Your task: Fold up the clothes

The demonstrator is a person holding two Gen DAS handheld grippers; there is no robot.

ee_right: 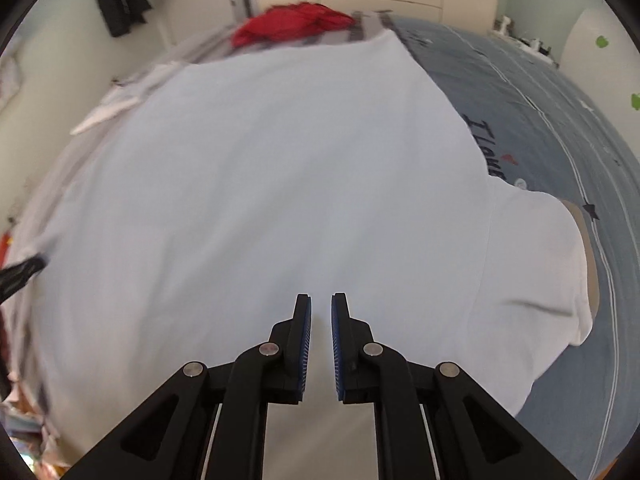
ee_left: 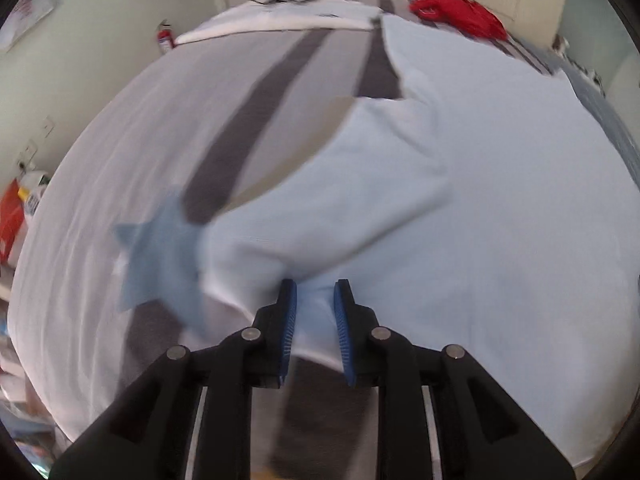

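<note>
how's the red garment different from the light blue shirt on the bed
The red garment lies bunched in a heap at the far end of the bed, while the light blue shirt is spread out flat. The red garment is well away from both grippers; the light blue shirt lies right under them, with its cloth between the left gripper fingers. The red one looks far smaller in view. Both rest on the same bed.

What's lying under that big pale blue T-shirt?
The pale blue T-shirt lies on a grey-and-white striped bed cover, with a blue patterned cover beside it. Whatever sits directly beneath the shirt's middle is covered.
</note>
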